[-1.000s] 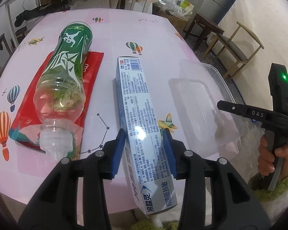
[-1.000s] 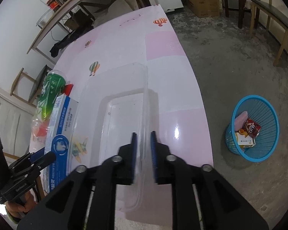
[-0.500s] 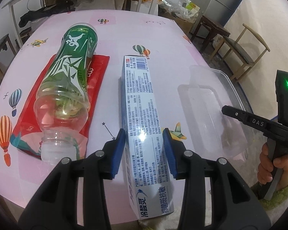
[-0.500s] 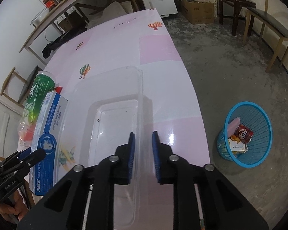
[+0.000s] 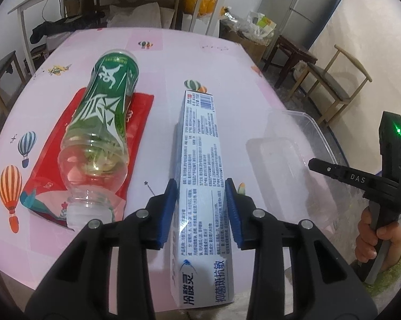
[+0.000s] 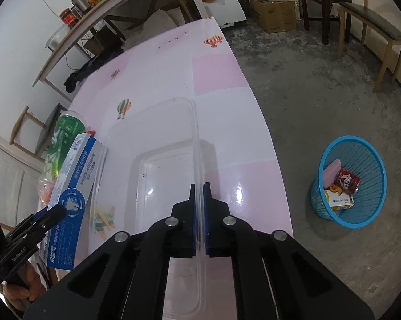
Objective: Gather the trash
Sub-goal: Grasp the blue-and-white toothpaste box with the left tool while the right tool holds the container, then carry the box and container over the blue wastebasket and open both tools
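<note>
Left gripper (image 5: 200, 208): jaws closing, blue pads flanking the toothpaste box (image 5: 200, 170) on the pink worktop (image 5: 173, 53); pad contact cannot be confirmed. Right gripper (image 6: 199, 213): jaws together, clamped on the right rim of the clear tray (image 6: 160, 176), which sits just right of the box. A bottle (image 5: 99, 133) lies on a red wrapper (image 5: 139, 112), left of the box. A blue basket (image 6: 360, 213) with trash stands on the floor.

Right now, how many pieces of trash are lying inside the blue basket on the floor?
3 visible in the blue basket: a red can, a pink item behind it, a small carton in front. More may be hidden underneath.
</note>
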